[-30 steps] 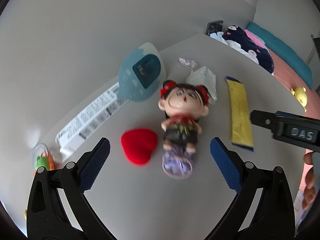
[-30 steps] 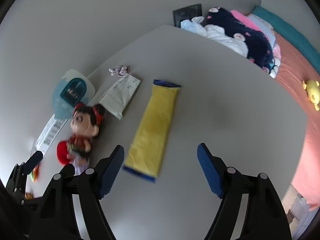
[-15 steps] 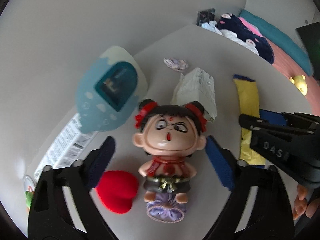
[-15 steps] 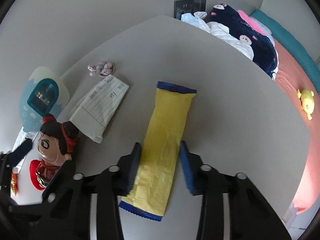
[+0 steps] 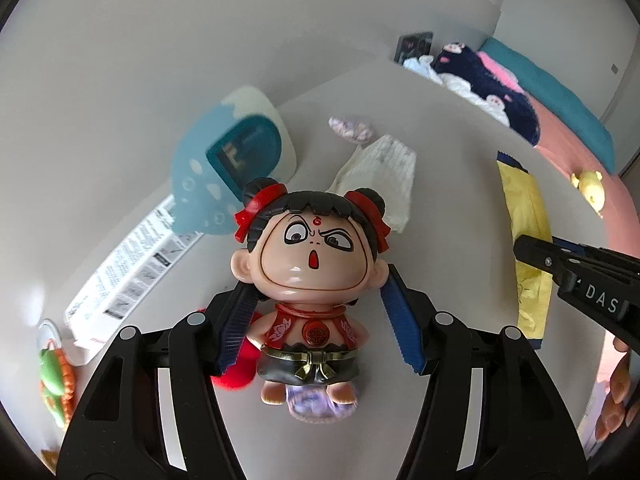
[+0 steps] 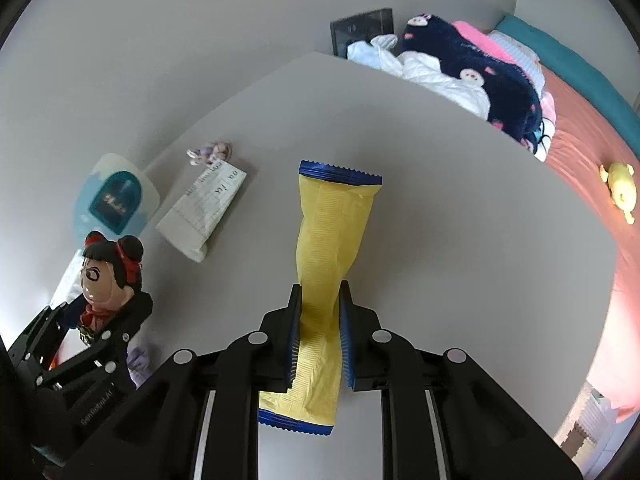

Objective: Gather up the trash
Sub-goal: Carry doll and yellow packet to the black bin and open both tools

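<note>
My right gripper [image 6: 319,332] is shut on a yellow snack wrapper with blue ends [image 6: 328,248], which lies lengthwise on the grey table [image 6: 460,220]; the wrapper buckles between the pads. The wrapper also shows in the left wrist view [image 5: 524,248]. My left gripper [image 5: 320,320] has its blue pads on either side of a doll with black hair and red bows [image 5: 312,256], close to its torso. The doll also shows in the right wrist view [image 6: 108,276]. A folded white paper [image 6: 204,210] and a small purple crumpled wrapper [image 6: 210,153] lie on the table behind.
A blue and white card [image 5: 236,176] and a printed leaflet [image 5: 128,264] lie at the left. A red heart [image 5: 238,364] sits under the left pad. A green and orange toy [image 5: 54,376] is at the far left. A bed with clothes [image 6: 480,76] borders the table's right.
My right gripper moved forward over the yellow wrapper and shut on it. My left gripper moved forward to the doll and its pads narrowed around the doll's body.
</note>
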Demonstrator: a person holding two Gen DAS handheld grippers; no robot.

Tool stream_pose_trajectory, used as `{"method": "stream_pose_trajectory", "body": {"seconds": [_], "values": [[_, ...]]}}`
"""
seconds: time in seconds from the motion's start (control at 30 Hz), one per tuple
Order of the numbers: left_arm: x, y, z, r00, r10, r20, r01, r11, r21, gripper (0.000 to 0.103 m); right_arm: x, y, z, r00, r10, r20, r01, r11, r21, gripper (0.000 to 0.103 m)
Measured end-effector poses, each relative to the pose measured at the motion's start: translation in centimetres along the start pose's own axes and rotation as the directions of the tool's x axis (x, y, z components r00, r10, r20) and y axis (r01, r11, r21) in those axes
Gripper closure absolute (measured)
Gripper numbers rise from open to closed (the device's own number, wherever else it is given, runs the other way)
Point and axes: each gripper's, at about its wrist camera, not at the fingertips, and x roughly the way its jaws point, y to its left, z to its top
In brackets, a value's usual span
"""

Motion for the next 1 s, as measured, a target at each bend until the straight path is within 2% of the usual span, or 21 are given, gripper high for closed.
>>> {"method": "stream_pose_trajectory", "body": {"seconds": [0.27,0.57,0.77,1.0], "values": [[-5.8,-2.7,-0.9,0.997,-0.012,0.074,0.009,0.999,0.040,0.042,-6.9,-2.7,-2.7,0.997,-0.001,0.073,0.000,1.000,0.017,0.084],[-11.0,-10.3,-6.0,0.992,-0.086,0.094,0.073,0.988,0.134,0.042,-14.6,-8.3,-8.5,0.990,-0.041,0.133,0.031,0.997,0.077,0.084],[-13.7,-17.4,-10.5,0.984,-0.162,0.076,0.140,0.962,0.234,0.042,-18.5,-14.2,-14.2,0.984,-0.087,0.156,0.063,0.986,0.156,0.084],[-15.1,-26.7,-17.4,0.967,-0.256,0.006,0.236,0.901,0.365,0.042,-21.5,-22.5,-22.2,0.976,-0.164,0.143,0.119,0.951,0.285,0.084]]}}
